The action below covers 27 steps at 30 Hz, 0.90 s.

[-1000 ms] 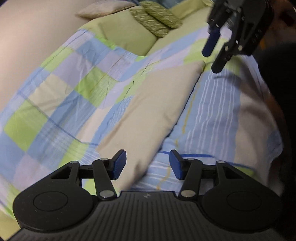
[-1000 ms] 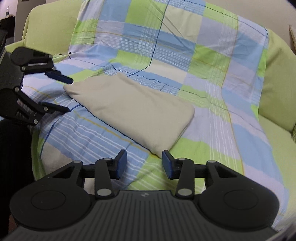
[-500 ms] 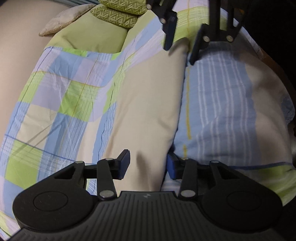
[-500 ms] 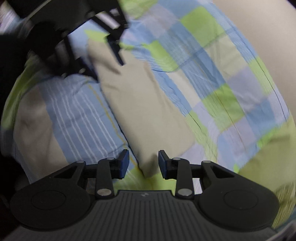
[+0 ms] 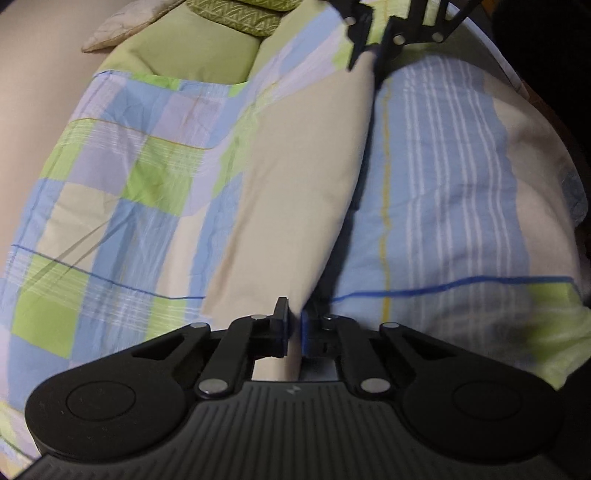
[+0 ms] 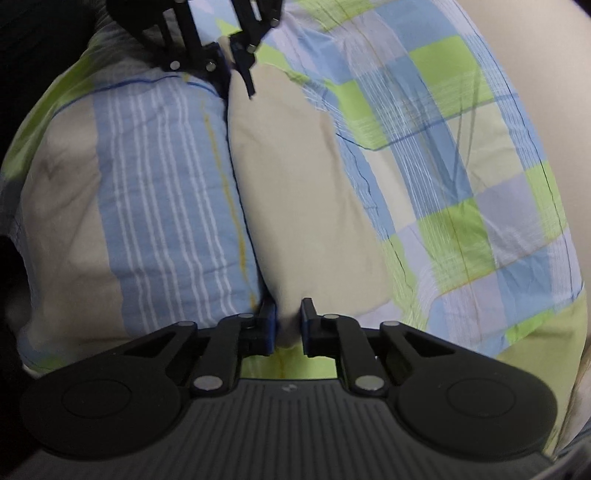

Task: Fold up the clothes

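Observation:
A folded beige cloth (image 5: 295, 177) lies as a long strip on a checked blue, green and lilac sheet (image 5: 129, 177). My left gripper (image 5: 293, 314) is shut on the strip's near corner, its blue pads pinching the fabric. At the far end in that view, my right gripper (image 5: 367, 51) grips the other corner. In the right wrist view the beige cloth (image 6: 295, 177) runs away from my right gripper (image 6: 288, 317), whose jaws are closing with the fabric pressed between the pads. My left gripper (image 6: 232, 70) holds the opposite end there.
The checked sheet (image 6: 461, 166) covers a green sofa seat (image 5: 177, 48). Patterned green pillows (image 5: 236, 14) lie at the back. A plain beige wall (image 5: 33, 85) runs beside it. A blue striped part of the sheet (image 5: 443, 184) drops off toward a dark area.
Both grippers came down onto the ends of the beige cloth and closed on it. The right gripper rolled round as it reached its corner.

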Tool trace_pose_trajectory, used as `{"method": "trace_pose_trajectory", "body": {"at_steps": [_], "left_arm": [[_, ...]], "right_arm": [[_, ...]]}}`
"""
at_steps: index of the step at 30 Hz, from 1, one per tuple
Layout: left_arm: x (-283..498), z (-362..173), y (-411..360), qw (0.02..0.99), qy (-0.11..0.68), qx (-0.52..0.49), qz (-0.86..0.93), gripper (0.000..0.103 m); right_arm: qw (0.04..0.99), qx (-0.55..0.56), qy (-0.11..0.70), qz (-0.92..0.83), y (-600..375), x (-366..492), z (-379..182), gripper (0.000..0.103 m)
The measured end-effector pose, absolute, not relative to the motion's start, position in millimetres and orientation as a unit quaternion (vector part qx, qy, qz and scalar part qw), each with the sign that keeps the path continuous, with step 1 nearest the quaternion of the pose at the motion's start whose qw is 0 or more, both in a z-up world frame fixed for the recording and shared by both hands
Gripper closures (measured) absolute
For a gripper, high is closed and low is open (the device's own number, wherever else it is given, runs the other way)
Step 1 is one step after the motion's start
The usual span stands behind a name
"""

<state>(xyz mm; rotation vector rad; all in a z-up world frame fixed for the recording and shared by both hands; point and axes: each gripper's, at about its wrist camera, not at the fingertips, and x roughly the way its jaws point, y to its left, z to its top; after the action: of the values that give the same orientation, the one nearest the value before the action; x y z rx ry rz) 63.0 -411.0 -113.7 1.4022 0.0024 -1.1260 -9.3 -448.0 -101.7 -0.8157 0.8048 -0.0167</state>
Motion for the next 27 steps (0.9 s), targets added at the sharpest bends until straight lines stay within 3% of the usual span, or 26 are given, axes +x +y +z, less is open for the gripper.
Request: {"method": "trace_pose_trajectory", "body": {"at_steps": [5,12,20,22,23,27], "left_arm": [[39,-100,-381,0.633,0.016,0.592,-0.498,0.099],[21,-106,-361,0.673,0.052,0.558,-0.482,0.098],[15,-99,-362,0.687,0.037,0.545,-0.479,0.081],[16,-98,-365,0.694,0.043,0.531,-0.484,0.063],[17,-98,-365,0.698,0.044,0.526,-0.485,0.059],[17,-101,-366,0.703,0.038,0.521,-0.483,0.055]], "right_arm": [[0.861,-0.354,0.366,-0.002,-436,-41,-75,0.094],[0.868,-0.322,0.377,-0.011,-429,-62,-87,0.093],[0.888,-0.279,0.363,-0.04,-430,-77,-77,0.089],[0.898,-0.251,0.358,-0.053,-431,-81,-74,0.081],[0.901,-0.24,0.356,-0.059,-431,-83,-73,0.08],[0.915,-0.188,0.347,-0.083,-436,-94,-70,0.076]]}}
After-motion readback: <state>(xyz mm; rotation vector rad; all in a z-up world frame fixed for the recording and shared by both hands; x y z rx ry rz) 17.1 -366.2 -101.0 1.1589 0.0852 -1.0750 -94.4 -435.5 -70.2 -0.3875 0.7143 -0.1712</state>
